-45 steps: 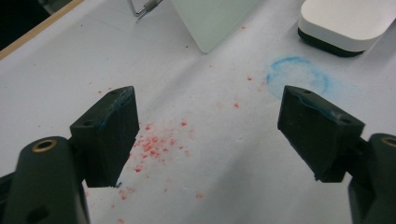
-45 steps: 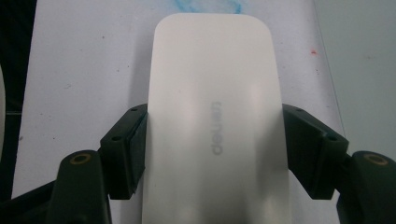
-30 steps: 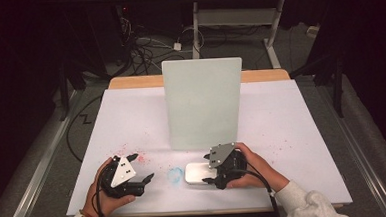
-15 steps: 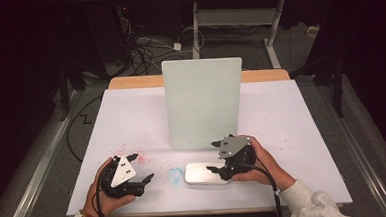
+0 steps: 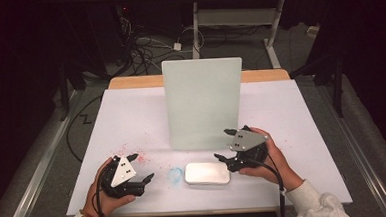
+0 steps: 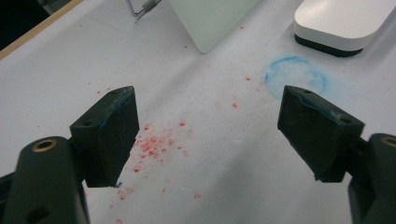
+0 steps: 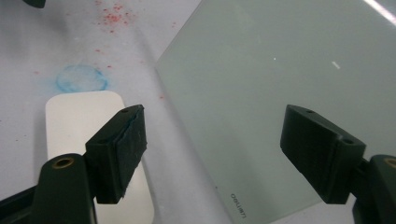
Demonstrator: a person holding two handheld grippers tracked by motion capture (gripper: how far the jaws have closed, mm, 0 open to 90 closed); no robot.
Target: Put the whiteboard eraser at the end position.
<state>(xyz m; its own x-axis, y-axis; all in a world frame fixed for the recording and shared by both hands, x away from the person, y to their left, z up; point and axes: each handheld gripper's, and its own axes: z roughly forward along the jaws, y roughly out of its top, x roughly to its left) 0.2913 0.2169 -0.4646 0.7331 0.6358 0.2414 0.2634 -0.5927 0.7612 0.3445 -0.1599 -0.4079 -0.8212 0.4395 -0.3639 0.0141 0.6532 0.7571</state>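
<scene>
A white rounded eraser block [image 5: 207, 173] [image 6: 343, 21] [image 7: 88, 140] lies flat near the table's front, right of a blue ring smear [image 5: 175, 175] [image 6: 295, 77] [image 7: 80, 78]. An upright pale green board [image 5: 203, 103] [image 7: 289, 93] stands behind it. My right gripper [image 5: 224, 145] [image 7: 212, 151] hovers open just right of the block, one jaw over it and one toward the board. My left gripper [image 5: 140, 168] [image 6: 208, 135] rests open at the front left over red specks [image 5: 136, 158] [image 6: 154, 142], holding nothing.
White paper [image 5: 131, 121] covers the table, with a wooden strip [image 5: 134, 82] at the far edge. A metal stand foot [image 6: 140, 8] shows beside the board. Cables [image 5: 143, 48] and table legs lie on the dark floor beyond.
My right gripper has lifted off the white block and moved right and toward the board, jaws now apart. The block stays flat on the paper. The left gripper barely moved.
</scene>
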